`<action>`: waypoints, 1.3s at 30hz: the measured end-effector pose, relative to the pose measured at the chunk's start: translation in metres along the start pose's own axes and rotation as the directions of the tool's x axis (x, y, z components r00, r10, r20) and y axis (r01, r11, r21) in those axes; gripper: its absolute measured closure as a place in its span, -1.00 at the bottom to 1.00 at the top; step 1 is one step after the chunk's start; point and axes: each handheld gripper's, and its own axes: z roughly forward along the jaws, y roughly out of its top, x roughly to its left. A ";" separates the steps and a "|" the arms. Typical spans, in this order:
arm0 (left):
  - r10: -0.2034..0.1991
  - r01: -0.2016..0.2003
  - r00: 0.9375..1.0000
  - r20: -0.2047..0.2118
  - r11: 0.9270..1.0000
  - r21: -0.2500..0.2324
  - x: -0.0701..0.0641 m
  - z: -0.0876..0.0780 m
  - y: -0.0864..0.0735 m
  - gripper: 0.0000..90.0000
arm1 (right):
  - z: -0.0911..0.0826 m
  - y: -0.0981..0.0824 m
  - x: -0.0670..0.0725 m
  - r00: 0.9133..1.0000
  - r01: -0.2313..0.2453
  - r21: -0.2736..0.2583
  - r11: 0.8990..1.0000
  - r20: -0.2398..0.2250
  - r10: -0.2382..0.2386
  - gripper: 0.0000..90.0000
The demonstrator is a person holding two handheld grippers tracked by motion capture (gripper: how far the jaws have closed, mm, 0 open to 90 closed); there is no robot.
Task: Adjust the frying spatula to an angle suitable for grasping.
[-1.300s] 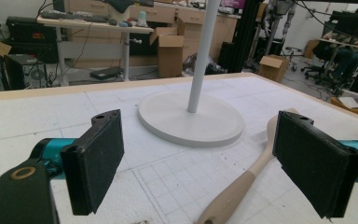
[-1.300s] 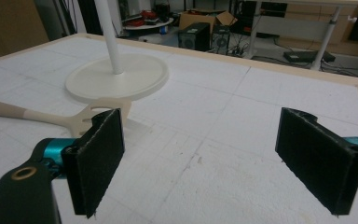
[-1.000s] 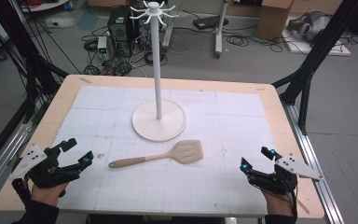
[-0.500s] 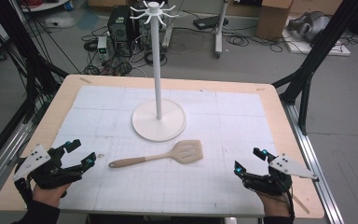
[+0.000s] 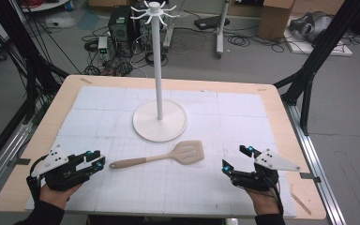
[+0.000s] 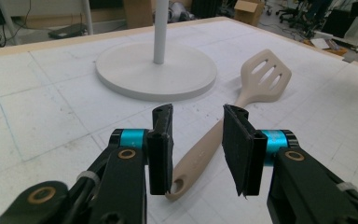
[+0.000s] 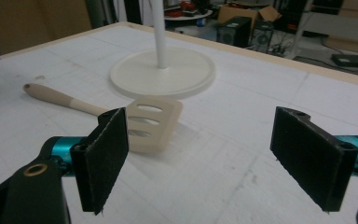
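- Step in hand, as judged: the approach to a pick-up of the spatula (image 5: 168, 156). Nothing is held yet.
- The spatula is seen lying flat on the white gridded mat of the desk (image 5: 281, 122), just in front of the round base of the white hook stand (image 5: 159, 119), near it but apart. Its slotted blade points toward the right side of the desk, its handle toward the left.
- Left gripper (image 5: 95, 161): its fingers (image 6: 161, 140) are parted a moderate way and grip nothing. In the left gripper view the handle end, with its hanging hole, is seen lying on the mat between and just beyond the fingertips.
- Right gripper (image 5: 236, 158): its fingers (image 7: 105, 154) are spread wide and empty. It is held near the blade but clear of it.
- Next move, as judged: the left gripper would need to be eased forward and lowered so that the handle is bracketed, then closed on it. The handle is slim and lies flat on the mat, so a low, level approach is called for; a high closure could slip off.
- The hook crown at the top of the stand is noted as a likely place for hanging by the handle hole; this is a guess only.
- Containers: none are seen on the desk. The stand's hooks are bare.
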 end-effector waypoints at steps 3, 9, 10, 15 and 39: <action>0.004 -0.004 1.000 -0.011 1.000 -0.017 -0.001 0.001 0.001 0.23 | 0.009 0.004 0.004 0.999 0.015 0.001 1.000 -0.036 -0.015 -0.60; -0.018 0.014 0.998 -0.059 0.998 -0.065 0.001 -0.003 0.002 -0.27 | 0.047 0.018 0.028 0.981 0.114 0.057 0.992 -0.165 -0.104 -0.60; -0.027 0.022 0.997 -0.066 0.997 -0.076 0.002 -0.004 0.002 -0.37 | 0.062 0.023 0.034 0.971 0.142 0.075 0.987 -0.204 -0.124 -0.60; -0.035 0.025 0.994 -0.103 0.995 -0.097 0.006 -0.010 0.002 -0.55 | 0.093 0.030 0.044 0.952 0.184 0.115 0.976 -0.267 -0.148 -0.54; -0.050 0.041 0.993 -0.107 0.995 -0.088 0.009 -0.011 0.001 -0.52 | 0.207 0.028 0.081 0.829 0.474 0.353 0.807 -0.488 -0.274 0.14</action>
